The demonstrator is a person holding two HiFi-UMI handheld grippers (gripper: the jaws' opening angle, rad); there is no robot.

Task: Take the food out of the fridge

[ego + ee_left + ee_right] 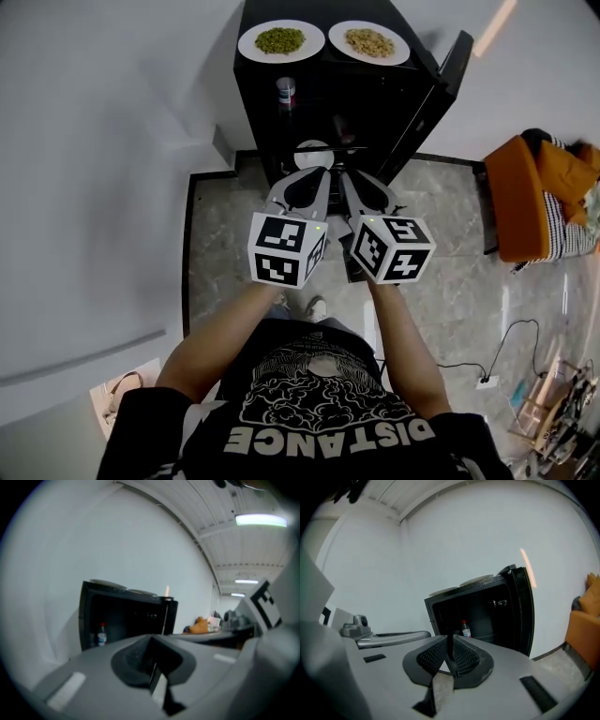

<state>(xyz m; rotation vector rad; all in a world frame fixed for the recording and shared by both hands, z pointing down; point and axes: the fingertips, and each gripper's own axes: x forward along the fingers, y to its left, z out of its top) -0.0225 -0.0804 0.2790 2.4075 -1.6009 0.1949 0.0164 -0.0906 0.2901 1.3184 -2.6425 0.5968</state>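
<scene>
Marble floor point(450, 281), white walls point(112, 141), blk fridge point(375, 103) open, left tool point(317, 176) & right tool point(347, 178) closed, empty

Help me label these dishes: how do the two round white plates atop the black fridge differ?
The left white plate carries green food; the right white plate carries pale tan food. The right plate sits nearer the open fridge door, the left plate farther from it. Both are round, white and rest atop the black fridge.

The only legible print is "DISTANCE", seen upside down across the person's black T-shirt point(319, 412).
</scene>
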